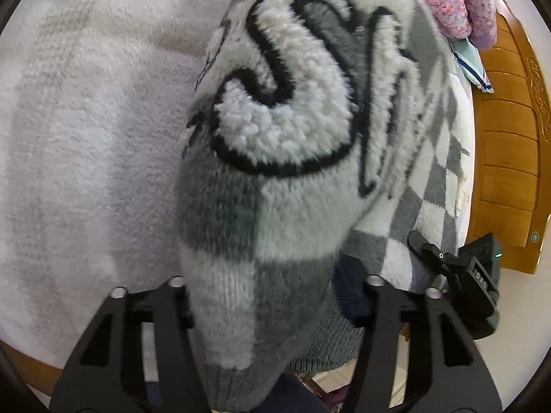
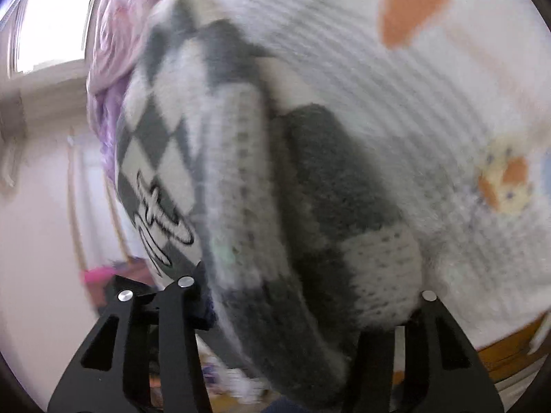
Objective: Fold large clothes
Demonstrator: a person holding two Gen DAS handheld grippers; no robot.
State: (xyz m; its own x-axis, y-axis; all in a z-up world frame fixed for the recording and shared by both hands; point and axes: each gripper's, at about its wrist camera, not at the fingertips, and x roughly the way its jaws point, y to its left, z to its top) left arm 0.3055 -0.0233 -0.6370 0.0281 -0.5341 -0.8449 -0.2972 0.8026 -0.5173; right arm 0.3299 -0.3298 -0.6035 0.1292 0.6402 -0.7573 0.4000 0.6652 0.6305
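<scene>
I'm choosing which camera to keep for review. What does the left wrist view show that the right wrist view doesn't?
Only left wrist: the sweater's fluffy black-outlined letter, the wooden bed frame, and the right gripper.
Only right wrist: a window and a pale printed blanket, blurred.
Both: the grey-and-white checked sweater bunched between gripper fingers, and pink-purple fabric.

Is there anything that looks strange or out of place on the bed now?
Nothing looks damaged or spilled. The checkered sweater is bunched and lifted, with the left gripper and the right gripper each clamping a fold.
</scene>
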